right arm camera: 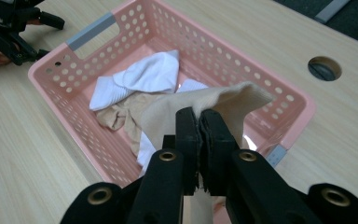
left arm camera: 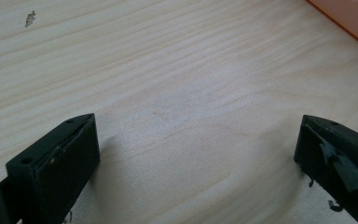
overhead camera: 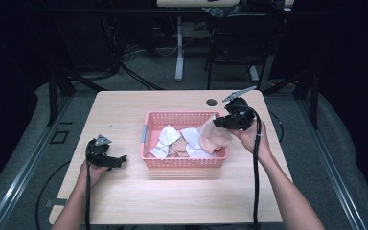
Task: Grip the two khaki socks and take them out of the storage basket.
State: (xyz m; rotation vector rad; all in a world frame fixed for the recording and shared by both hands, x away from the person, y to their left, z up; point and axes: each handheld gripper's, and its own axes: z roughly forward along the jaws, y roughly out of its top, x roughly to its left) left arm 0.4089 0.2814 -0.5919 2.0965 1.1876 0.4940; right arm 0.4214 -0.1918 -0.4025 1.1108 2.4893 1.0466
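Note:
A pink perforated basket (overhead camera: 147,139) (right arm camera: 56,70) stands mid-table with white socks (overhead camera: 165,139) (right arm camera: 140,77) and beige socks (right arm camera: 119,116) in it. My right gripper (overhead camera: 219,122) (right arm camera: 199,116) is shut on a beige sock (overhead camera: 213,135) (right arm camera: 223,102) and holds it above the basket's right end; the sock hangs down into the basket. My left gripper (overhead camera: 120,159) (left arm camera: 196,149) rests low over the bare table left of the basket, jaws wide apart, nothing between them.
The wooden table (overhead camera: 124,196) has a round cable hole (overhead camera: 212,102) (right arm camera: 325,68) behind the basket. Dark table legs and cables lie on the floor beyond the far edge. An orange-pink basket corner (left arm camera: 349,18) shows in the left gripper view.

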